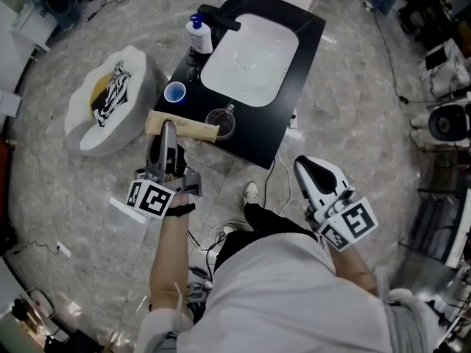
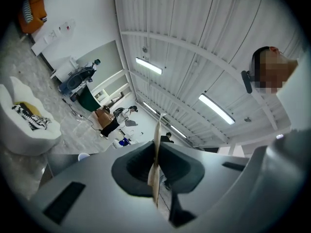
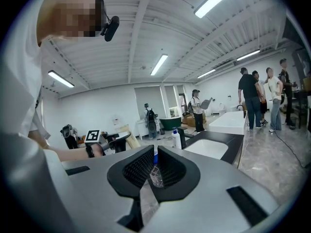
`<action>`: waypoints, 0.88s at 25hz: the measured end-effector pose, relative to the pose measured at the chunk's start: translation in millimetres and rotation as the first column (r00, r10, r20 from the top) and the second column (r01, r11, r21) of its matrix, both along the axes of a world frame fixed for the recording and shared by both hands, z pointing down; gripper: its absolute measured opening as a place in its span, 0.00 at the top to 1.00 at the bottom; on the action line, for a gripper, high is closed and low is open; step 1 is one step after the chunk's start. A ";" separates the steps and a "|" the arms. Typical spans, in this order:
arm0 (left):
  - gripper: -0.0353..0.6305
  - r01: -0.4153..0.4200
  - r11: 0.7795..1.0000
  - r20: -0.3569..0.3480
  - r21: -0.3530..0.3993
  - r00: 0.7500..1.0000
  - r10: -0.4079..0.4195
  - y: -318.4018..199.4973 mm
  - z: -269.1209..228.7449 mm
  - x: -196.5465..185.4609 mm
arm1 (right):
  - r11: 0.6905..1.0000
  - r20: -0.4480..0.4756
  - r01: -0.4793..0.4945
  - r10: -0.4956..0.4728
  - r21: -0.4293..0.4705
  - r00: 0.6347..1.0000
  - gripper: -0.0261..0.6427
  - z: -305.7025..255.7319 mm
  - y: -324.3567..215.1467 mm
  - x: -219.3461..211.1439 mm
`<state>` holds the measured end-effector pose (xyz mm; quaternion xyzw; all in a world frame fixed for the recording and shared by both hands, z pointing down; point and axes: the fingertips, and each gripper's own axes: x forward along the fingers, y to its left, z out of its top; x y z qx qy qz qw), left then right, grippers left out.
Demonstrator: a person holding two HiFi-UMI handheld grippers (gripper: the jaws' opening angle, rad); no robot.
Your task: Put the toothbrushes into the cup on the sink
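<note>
One pack (image 1: 193, 129) gripped at the sink (image 1: 298, 57), two cups there.
Head view: my left gripper (image 1: 168, 132) pinches the beige pack at the sink's corner, by a blue cup (image 1: 174, 93) and a clear cup (image 1: 221, 122). Left gripper view: pack edge-on, contents unclear. Right gripper view: right gripper (image 3: 154, 161) slightly open, empty.

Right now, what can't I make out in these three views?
- Toothbrushes: none shows loose. The flat beige pack clamped in the left tongs is edge-on in the left gripper view and too small in the head view, so its contents cannot be told.
- Blue cup and glass cup: insides too small in the head view.
</note>
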<state>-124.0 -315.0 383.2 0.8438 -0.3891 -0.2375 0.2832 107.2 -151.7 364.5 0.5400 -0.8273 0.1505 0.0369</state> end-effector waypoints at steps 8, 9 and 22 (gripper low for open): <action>0.91 0.023 0.997 0.007 -0.068 1.000 -0.022 -32.7 48.7 9.2 | 0.998 0.022 0.025 -0.024 -0.053 0.999 0.89 21.8 -20.6 5.1; 0.91 0.023 0.997 0.012 -0.073 1.000 -0.022 -36.6 54.6 10.8 | 0.998 0.023 0.031 -0.030 -0.059 0.999 0.89 24.6 -23.9 5.6; 0.91 0.001 0.985 -0.002 -0.173 1.000 -0.002 -53.0 117.3 36.2 | 0.987 0.048 0.106 -0.101 -0.116 0.994 0.89 52.9 -57.1 5.8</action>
